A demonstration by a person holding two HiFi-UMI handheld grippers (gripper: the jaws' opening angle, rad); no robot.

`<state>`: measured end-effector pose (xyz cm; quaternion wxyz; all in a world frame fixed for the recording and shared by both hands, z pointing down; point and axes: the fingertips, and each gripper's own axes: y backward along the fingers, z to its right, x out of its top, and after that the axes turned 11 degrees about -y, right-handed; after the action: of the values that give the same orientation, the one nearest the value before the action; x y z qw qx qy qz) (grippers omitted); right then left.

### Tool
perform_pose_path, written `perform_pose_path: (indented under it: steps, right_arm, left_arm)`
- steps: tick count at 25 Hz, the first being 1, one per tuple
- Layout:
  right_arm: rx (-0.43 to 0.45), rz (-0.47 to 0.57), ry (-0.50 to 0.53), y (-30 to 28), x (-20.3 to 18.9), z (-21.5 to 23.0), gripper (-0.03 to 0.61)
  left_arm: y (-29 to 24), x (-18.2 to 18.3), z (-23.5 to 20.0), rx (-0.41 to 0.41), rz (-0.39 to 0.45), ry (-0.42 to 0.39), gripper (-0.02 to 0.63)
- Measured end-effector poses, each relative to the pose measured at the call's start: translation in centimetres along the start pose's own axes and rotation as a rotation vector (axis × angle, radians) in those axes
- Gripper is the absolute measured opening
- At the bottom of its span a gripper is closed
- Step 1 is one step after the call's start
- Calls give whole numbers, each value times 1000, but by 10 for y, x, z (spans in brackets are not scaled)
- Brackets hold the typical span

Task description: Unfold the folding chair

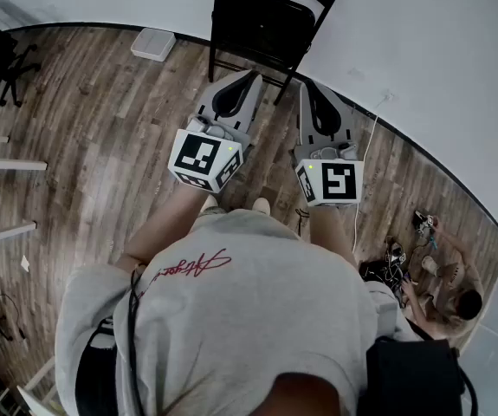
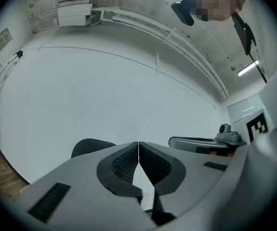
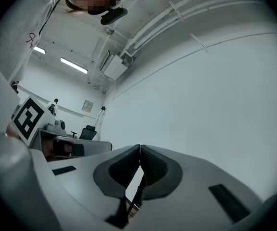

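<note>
Black metal and padding, the folding chair [image 1: 268,22] stands at the top centre of the head view, apparently folded flat and leaning against the white wall [image 1: 422,50], its feet on the wooden floor [image 1: 101,120]. Just below it in the frame hang both tools: the left gripper [image 1: 249,76] and the right gripper [image 1: 308,86], side by side and aimed at the lower part of the chair, neither touching it. Each has its jaws pressed together with nothing between them, as each gripper view shows plainly; the left gripper view catches only the dark curve of the chair's top edge past the tips. The step in hand looks like the approach, so the jaws need to spread before they arrive. A sound way would be to pinch the top of the backrest with one gripper to steady the frame, then take the front edge of the seat with the other and swing it down and outward. Drawing the chair a little off the wall first should give the rear legs room to open, and a slow pull should keep the feet from skidding on the smooth boards.
</note>
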<state>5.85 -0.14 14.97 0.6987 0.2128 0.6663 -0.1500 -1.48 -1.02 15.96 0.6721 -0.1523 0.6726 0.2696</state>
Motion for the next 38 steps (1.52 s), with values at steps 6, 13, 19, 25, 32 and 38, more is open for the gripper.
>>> perform_pose_path:
  steps: [6,13,19,25,32,38]
  right_arm:
    - [1,-8,22,0,0,-1,18]
    - [-10,-11,24,5,-2,-3,18]
    - [-54,17,14,8,1,-2,18]
    - [-117,27,10,6,0,-6,18]
    - [-211,19,38,4,-15,-19,18]
    - [-224,-18,39,-12,-28,-3,18]
  left_arm:
    - [-4,0,4,-20,0,-6,17]
    - [1,1,8,-26,5,-7,17]
    - [10,-3,6,-32,-2,10,17]
    - [17,-4,-7,-70,-6,15,17]
    - [23,-14,-19,-160,-23,18,17]
    - [-6,-28,-25,-181,-28,41,17]
